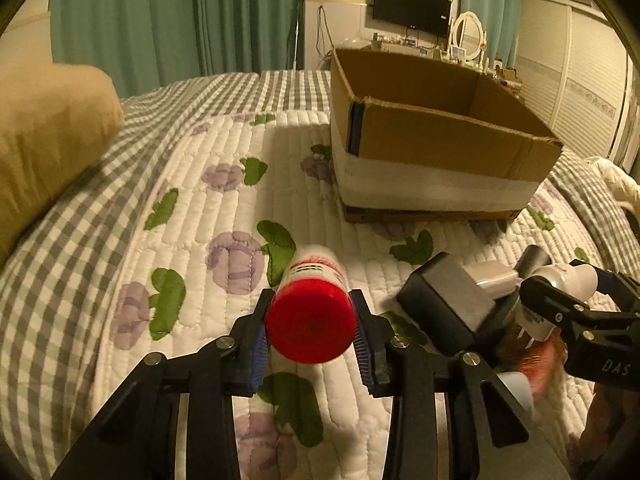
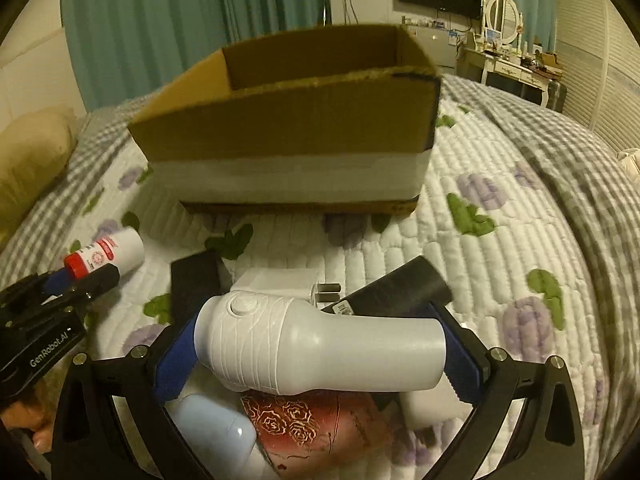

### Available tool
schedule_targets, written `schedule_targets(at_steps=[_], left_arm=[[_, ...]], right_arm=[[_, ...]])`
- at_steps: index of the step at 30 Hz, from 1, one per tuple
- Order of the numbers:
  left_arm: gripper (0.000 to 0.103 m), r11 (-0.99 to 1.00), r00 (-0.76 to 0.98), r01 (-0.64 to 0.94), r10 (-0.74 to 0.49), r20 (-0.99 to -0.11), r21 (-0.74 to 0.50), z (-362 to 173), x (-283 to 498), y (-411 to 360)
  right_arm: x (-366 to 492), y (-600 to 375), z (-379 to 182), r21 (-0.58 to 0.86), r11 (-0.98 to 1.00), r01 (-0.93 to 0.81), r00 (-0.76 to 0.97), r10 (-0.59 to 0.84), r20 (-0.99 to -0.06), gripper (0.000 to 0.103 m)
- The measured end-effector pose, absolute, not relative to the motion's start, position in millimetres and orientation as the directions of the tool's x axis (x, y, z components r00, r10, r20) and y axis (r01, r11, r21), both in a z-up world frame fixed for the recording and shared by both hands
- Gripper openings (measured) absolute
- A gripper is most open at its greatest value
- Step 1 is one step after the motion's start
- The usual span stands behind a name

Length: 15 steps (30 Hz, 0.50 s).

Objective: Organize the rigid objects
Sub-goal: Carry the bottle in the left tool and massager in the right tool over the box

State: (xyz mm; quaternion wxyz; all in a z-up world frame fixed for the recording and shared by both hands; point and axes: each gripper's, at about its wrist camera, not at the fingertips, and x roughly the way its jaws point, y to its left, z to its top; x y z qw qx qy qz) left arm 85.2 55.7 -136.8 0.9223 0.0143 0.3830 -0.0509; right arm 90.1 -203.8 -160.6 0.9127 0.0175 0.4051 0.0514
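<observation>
With its blue pads pressed on either side of a red cap, the left gripper [image 1: 311, 330] holds a white bottle with a red cap [image 1: 311, 312] clear of the quilt; jaws are nearly together, only the cap's width between them. Bottle lies along the jaw line, cap end toward the camera, body pointing away past the fingertips. Label text not readable.

Right gripper [image 2: 320, 344] stands much wider. A white handheld device [image 2: 316, 344] with a round button lies crosswise between its pads, head against the left pad, narrower handle end against the right pad. Pads touch both ends, so it is gripped lengthwise.

Beyond the right jaws, on the floral quilt [image 2: 500, 280]: a white plug adapter [image 2: 280, 282] with its prongs showing, a black block [image 2: 196, 284] to the left of it, a black tube [image 2: 404, 286] angled to the right. Beneath the jaws, nearer the camera: a red patterned object [image 2: 316, 428] and a pale blue rounded object [image 2: 216, 436]; what these are I cannot tell.

Farther ahead of both grippers sits an open cardboard box [image 2: 288, 120] with a white band around its lower walls, resting on the quilt. Its floor is hidden from both views. Left gripper is ahead-left of the right jaws, well short of the box.
</observation>
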Motion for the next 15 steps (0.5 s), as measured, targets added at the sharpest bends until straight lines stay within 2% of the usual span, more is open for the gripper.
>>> schedule_targets(at_steps=[15], left_arm=[[0.036, 0.994, 0.778, 0.113, -0.084, -0.623, 0.007, -84.7, 45.6, 51.1]], right_arm=[[31.7, -218.1, -104.4, 0.086, 0.994, -0.067, 0.761, 0.107, -0.64, 0.102]])
